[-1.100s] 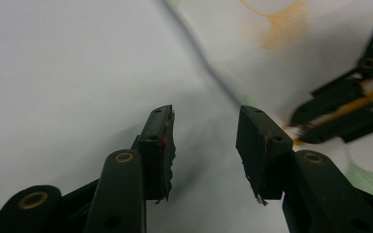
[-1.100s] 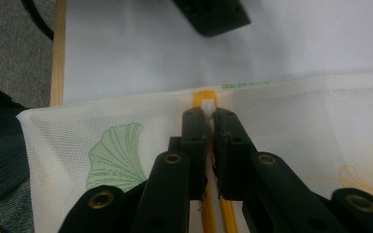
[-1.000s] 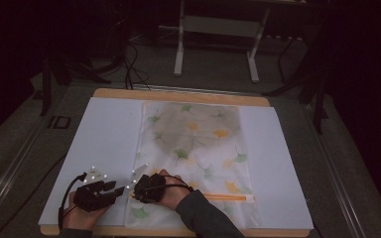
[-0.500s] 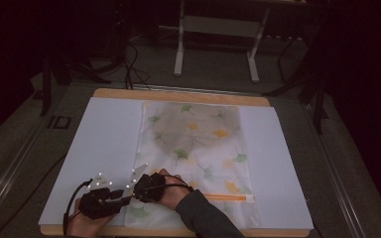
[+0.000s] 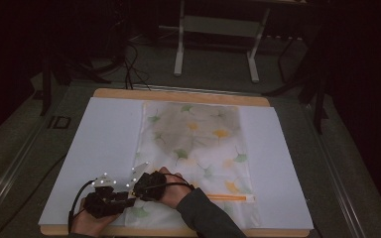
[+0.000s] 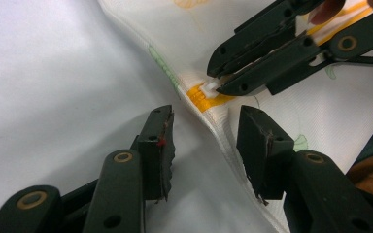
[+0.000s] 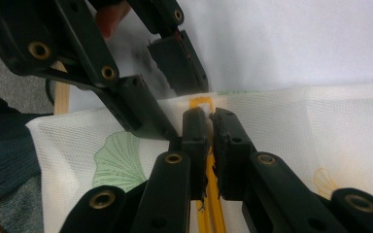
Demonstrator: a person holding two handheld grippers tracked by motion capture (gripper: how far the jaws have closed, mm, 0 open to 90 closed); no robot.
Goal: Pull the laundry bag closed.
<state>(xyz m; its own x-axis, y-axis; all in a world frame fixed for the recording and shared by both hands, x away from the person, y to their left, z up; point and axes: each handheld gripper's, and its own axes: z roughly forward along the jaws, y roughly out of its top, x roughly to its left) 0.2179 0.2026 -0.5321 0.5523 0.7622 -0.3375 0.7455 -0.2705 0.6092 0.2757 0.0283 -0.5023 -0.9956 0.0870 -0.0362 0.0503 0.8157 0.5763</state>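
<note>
Your right claw (image 7: 209,127) is pinched shut on the white zipper slider (image 6: 211,88) at the near-left end of the orange zipper (image 5: 230,197). Your left claw (image 6: 205,141) stands wide open, straddling the pouch (image 5: 198,144) corner just beside that slider. The leaf-printed pouch lies flat on the white sheet (image 5: 104,144) covering the table (image 5: 178,96), its far end well apart from both claws.

Matt woven mesh pouch (image 6: 320,111), smooth white sheet (image 5: 104,144)

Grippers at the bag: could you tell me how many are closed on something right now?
1. The right gripper is shut on the zipper pull; the left gripper is open, straddling the bag's edge.
</note>
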